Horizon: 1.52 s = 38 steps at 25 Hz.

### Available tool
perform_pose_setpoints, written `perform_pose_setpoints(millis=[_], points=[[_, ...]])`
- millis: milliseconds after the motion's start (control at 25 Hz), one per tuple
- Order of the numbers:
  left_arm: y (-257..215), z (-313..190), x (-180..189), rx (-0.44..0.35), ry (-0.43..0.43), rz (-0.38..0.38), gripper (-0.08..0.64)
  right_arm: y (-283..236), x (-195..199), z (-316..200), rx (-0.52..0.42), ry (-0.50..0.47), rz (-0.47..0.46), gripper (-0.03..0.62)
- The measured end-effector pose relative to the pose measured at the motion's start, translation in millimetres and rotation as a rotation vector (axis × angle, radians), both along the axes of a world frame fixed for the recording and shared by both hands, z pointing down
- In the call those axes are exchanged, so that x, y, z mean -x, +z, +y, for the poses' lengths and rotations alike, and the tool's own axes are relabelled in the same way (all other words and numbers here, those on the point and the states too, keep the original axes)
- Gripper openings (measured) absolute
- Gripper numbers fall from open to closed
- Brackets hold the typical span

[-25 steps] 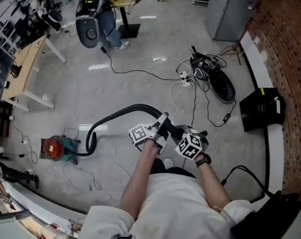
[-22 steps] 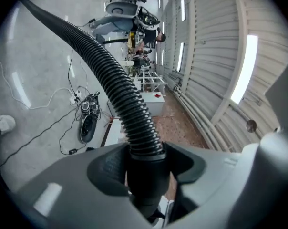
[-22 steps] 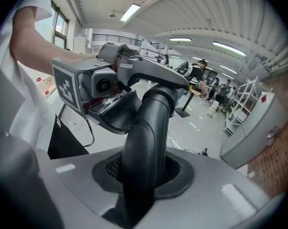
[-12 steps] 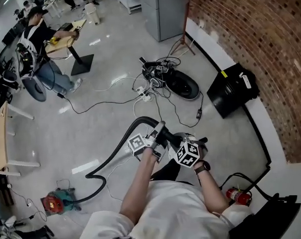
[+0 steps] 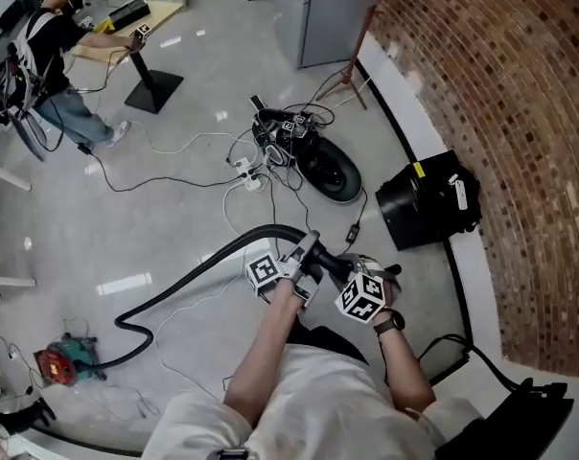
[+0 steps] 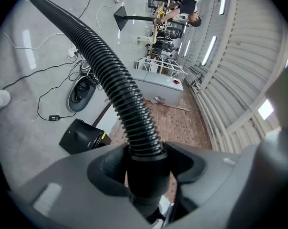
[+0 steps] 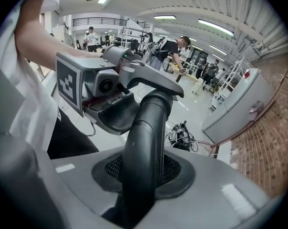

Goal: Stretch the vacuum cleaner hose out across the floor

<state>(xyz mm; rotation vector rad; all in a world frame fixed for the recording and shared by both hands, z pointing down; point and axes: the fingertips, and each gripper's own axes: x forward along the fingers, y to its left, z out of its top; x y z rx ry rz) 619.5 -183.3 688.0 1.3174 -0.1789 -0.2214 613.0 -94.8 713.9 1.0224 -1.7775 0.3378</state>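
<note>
Left gripper [image 6: 145,173] is clenched on the hose [image 6: 118,87] at its smooth cuff, just where the black ribbed corrugations begin. Right gripper [image 7: 141,175] grasps the rigid, glossy curved tube [image 7: 151,123] at the hose's end (mesh-textured pads [image 7: 175,168] press on either side). From both grippers the hose trails left over the polished grey floor [image 5: 174,190], bending to the red vacuum [image 5: 57,364] at near left.

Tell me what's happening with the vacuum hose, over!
Left hand-held gripper clamped on vacuum hose cuff. Right hand-held gripper clamped on its curved handle pipe. Hose bends back to vacuum cleaner. Loose cables ahead.
</note>
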Motion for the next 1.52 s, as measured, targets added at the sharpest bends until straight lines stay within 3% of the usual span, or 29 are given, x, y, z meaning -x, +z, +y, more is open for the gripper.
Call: perform_pose_setpoints(millis=[240,360,440,560,680,760,840,920,1000,1120,1200,1280,1520], points=[[18.5,-40.3,-1.7,0.012,-0.157,-0.059,0.229,11.6,-16.7,-40.9,0.009,-0.164,-0.042,0.115],[9.2,-75.9,5.1,-0.029,-0.284,-0.009,0.227,13.4,-17.9,-76.6,-0.008,-0.294,-0.044,0.115],[-4.9,-76.9,38.2,-0.077,-0.335,-0.015,0.227,10.3,13.8,-78.5,-0.036,-0.362,-0.084,0.110],[-11.6,-81.1,85.9,-0.151,-0.418,-0.080,0.227,16.6,57.8,-93.3,-0.163,-0.463,-0.119,0.114],[5.7,-72.2,120.4,-0.132,-0.622,-0.105,0.226,27.0,75.4,-89.4,-0.146,-0.662,-0.140,0.112],[-20.6,-43.7,155.5,-0.132,-0.763,-0.153,0.227,-3.0,102.4,-69.8,-0.136,-0.865,-0.226,0.114],[-52.0,-15.4,192.5,-0.184,-0.891,-0.227,0.227,-33.0,133.2,-55.7,-0.208,-1.056,-0.300,0.114],[-56.7,-9.9,201.1,-0.240,-0.981,-0.280,0.226,-33.6,138.2,-56.6,-0.282,-1.125,-0.332,0.114],[-29.6,-8.2,175.8,-0.251,-1.021,-0.271,0.225,-8.5,108.3,-52.9,-0.286,-1.072,-0.312,0.114],[4.5,-34.7,93.4,-0.235,-0.966,-0.144,0.227,22.0,20.2,-71.2,-0.224,-0.936,-0.177,0.114],[15.3,-47.0,36.4,-0.176,-0.931,-0.099,0.227,23.3,-39.6,-79.9,-0.162,-0.889,-0.114,0.114],[24.3,-39.5,-4.5,-0.112,-0.890,-0.110,0.227,19.8,-83.0,-65.8,-0.075,-0.851,-0.113,0.114],[-1.3,31.9,-109.1,-0.035,-0.884,-0.125,0.229,-1.3,-176.7,13.7,0.019,-0.767,-0.142,0.114]])
